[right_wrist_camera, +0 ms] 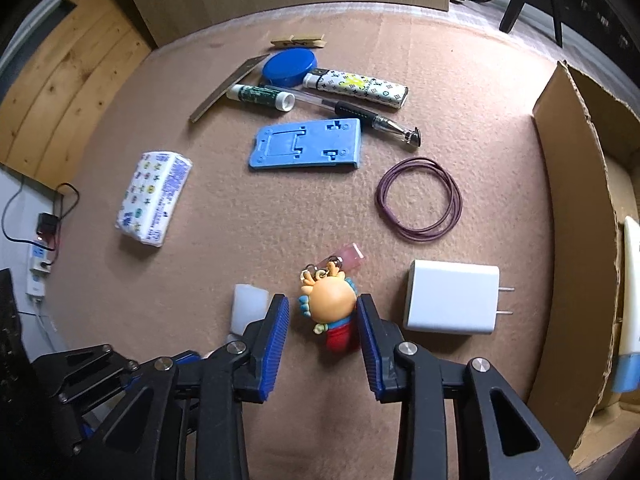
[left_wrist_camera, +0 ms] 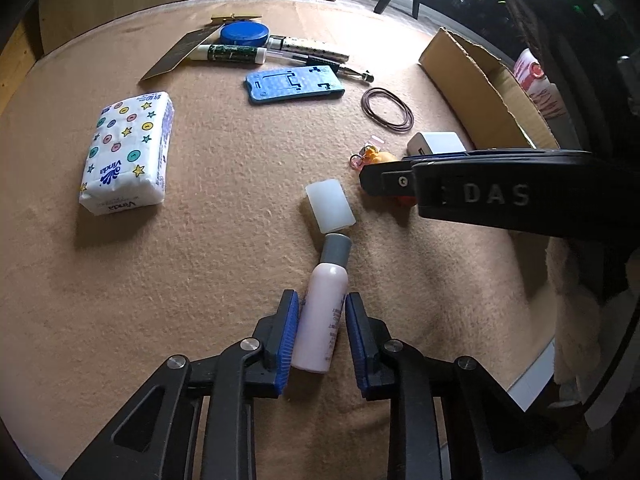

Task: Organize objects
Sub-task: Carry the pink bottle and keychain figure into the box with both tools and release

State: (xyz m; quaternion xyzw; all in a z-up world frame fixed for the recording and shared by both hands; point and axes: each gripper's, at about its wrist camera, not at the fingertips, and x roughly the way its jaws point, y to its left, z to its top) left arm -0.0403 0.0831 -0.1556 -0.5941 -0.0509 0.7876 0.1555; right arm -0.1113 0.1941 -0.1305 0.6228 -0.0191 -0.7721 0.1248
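A pale pink bottle (left_wrist_camera: 320,320) with a grey neck lies on the tan cloth (left_wrist_camera: 200,260), and my left gripper (left_wrist_camera: 321,300) is shut on its body. Its translucent cap (left_wrist_camera: 330,206) lies loose just beyond the neck. In the right wrist view a small doll keychain (right_wrist_camera: 330,300) with an orange head lies between the fingers of my right gripper (right_wrist_camera: 323,304). The right pad (right_wrist_camera: 370,344) touches the doll, while a strip of cloth shows at the left pad (right_wrist_camera: 276,340), so that gripper is open. The right gripper's black body (left_wrist_camera: 500,196) hides most of the doll in the left wrist view.
A white charger (right_wrist_camera: 452,300) lies right of the doll, a purple cord ring (right_wrist_camera: 420,200) beyond it. A blue phone stand (right_wrist_camera: 306,144), pens, a blue round tin (right_wrist_camera: 290,66) and a tissue pack (right_wrist_camera: 154,198) lie farther off. An open cardboard box (right_wrist_camera: 576,200) stands at the right.
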